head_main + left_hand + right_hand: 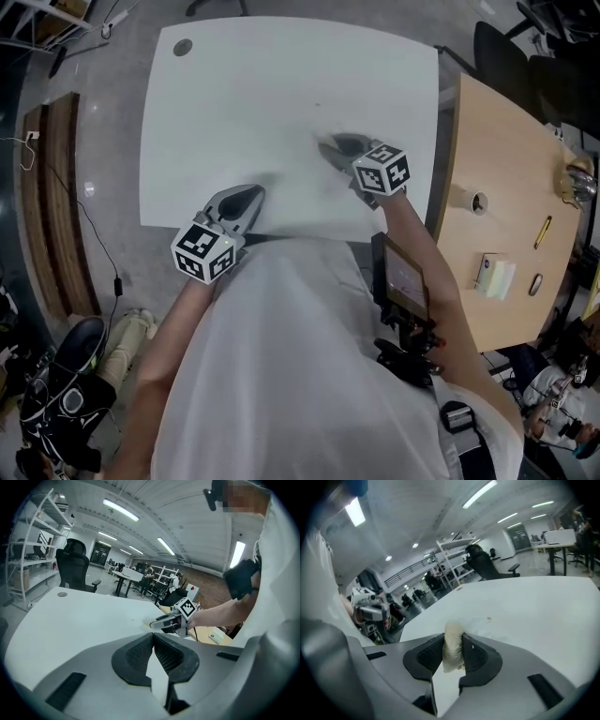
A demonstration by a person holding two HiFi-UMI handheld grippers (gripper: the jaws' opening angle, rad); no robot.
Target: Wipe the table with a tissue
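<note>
A white table fills the middle of the head view. My right gripper is over its right-hand part, and its jaws are shut on a wad of off-white tissue that sticks out past the pads and reaches the tabletop. A small brown speck lies on the surface just beyond the tissue. My left gripper rests at the table's near edge with its pads meeting at the tips and nothing between them. From the left gripper view, the right gripper is seen low over the table.
A wooden desk stands right of the table with a tape roll, a small box and a pen. A round grommet sits in the table's far left corner. A black office chair stands beyond it.
</note>
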